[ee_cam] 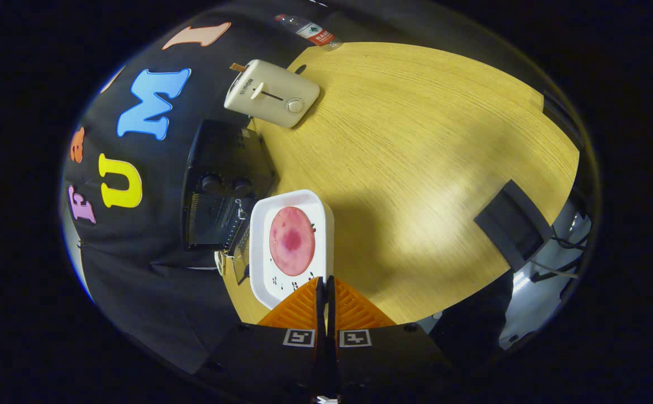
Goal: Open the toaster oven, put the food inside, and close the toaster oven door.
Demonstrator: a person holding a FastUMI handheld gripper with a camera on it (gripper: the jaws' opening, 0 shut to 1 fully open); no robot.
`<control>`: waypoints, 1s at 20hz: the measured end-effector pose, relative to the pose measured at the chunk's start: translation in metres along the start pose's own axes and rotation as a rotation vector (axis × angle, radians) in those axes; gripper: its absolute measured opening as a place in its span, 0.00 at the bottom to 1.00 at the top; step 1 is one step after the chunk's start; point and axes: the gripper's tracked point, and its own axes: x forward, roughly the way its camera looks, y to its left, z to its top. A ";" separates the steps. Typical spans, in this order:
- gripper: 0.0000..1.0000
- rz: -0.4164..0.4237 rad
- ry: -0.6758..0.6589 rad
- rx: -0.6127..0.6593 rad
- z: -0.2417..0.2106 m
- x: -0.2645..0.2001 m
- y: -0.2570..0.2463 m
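tool (325, 280) pinched on white tray's (260, 247) rim, round pink meat slice (291, 240) on it, black oven (222, 185) beside

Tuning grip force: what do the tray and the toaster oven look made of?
Tray: looks like glossy white plastic or enamel, smooth rim; can't tell which. Toaster oven: dark matte casing, probably painted metal, with a glass-looking open door. Claw shut on the tray's edge.
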 end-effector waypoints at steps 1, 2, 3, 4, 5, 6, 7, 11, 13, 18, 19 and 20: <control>0.02 0.019 -0.002 -0.008 -0.008 -0.003 0.009; 0.02 0.033 -0.003 -0.015 -0.016 -0.006 0.018; 0.02 0.048 -0.002 -0.021 -0.023 -0.008 0.028; 0.02 0.062 0.000 -0.022 -0.030 -0.010 0.036; 0.02 0.075 0.008 -0.024 -0.036 -0.011 0.045; 0.02 0.086 0.019 -0.026 -0.043 -0.012 0.052; 0.02 0.094 0.027 -0.029 -0.048 -0.012 0.059; 0.02 0.113 0.034 -0.037 -0.053 -0.006 0.089; 0.02 0.124 0.031 -0.039 -0.054 0.005 0.104; 0.02 0.118 0.044 -0.053 -0.062 0.046 0.132; 0.02 0.116 0.050 -0.051 -0.062 0.055 0.137; 0.02 0.115 0.055 -0.045 -0.064 0.063 0.141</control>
